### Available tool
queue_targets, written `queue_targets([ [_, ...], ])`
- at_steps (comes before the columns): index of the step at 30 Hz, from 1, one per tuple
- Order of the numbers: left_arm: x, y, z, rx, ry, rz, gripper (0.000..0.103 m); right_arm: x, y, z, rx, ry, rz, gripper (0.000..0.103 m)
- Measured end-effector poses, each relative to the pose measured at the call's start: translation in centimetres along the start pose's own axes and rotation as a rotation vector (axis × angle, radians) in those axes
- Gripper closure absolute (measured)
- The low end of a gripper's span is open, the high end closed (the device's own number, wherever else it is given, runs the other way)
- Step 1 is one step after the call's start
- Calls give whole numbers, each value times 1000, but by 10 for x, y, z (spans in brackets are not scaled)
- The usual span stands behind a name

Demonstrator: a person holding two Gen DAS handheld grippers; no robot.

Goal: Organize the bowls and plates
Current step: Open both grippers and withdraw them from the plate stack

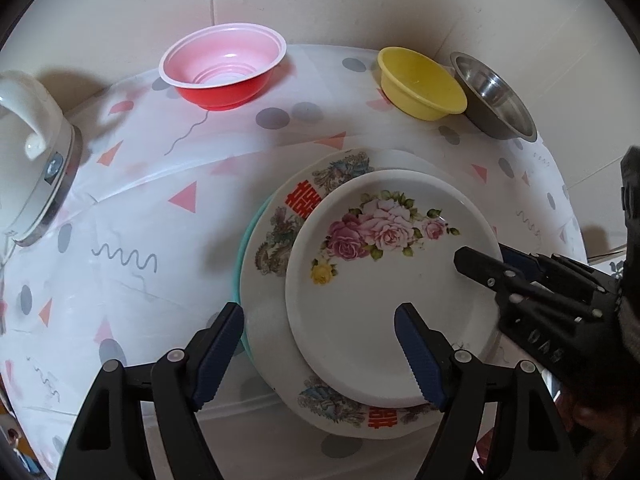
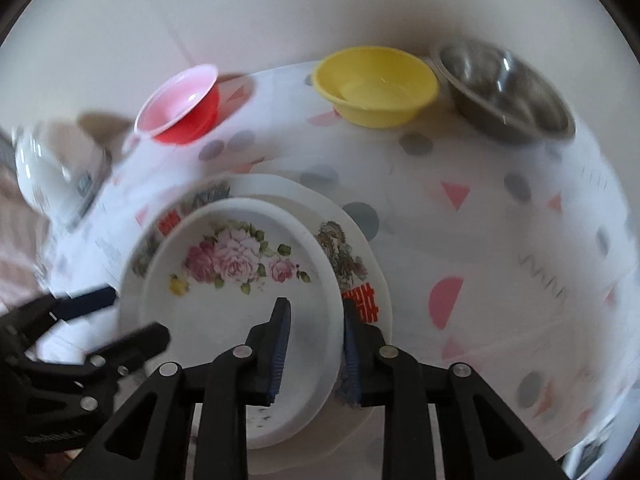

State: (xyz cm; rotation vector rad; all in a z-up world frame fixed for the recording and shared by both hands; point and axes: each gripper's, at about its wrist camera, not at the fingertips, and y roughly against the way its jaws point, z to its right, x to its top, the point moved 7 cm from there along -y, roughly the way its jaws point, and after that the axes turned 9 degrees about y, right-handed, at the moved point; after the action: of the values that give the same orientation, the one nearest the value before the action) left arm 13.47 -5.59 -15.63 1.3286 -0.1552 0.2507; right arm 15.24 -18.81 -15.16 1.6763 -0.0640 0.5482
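Plates sit stacked near the front edge of the desk (image 1: 132,216), which is covered by a white plastic cloth printed with pink triangles and grey dots. Topmost is a round white plate with pink roses (image 1: 384,280), lying roughly flat, its rose spray running across the plate parallel to the back edge. Under it lies a larger white plate with red characters and bird pattern (image 1: 280,216), and beneath that a teal rim (only a sliver shows) (image 1: 240,256).

The right hand-held gripper (image 2: 316,344) is clamped on the rose plate's near-right rim, one finger over the inside and one outside. The left hand-held gripper (image 1: 320,348) hovers over the stack with jaws spread wide, gripping nothing.

Along the back edge stand a red plastic bowl with pink inside (image 1: 224,68), a yellow plastic bowl (image 1: 420,84) and, touching it towards the right corner, a stainless steel bowl (image 1: 496,100), all upright. A white kettle with a metal band (image 1: 28,152) stands at the left edge.
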Motion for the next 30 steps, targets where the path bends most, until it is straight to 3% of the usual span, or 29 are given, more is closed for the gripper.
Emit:
queue_targets([
  [15,2,5,-12,-10,76,22,25,-3,0,-11,-129,183,14,67],
  [22,2,6,-16,-7,91,24,25,-1,1,-11,-166,206,25,63],
  [30,4,5,-18,-2,99,28,24,0,6,-4,-80,98,46,63],
])
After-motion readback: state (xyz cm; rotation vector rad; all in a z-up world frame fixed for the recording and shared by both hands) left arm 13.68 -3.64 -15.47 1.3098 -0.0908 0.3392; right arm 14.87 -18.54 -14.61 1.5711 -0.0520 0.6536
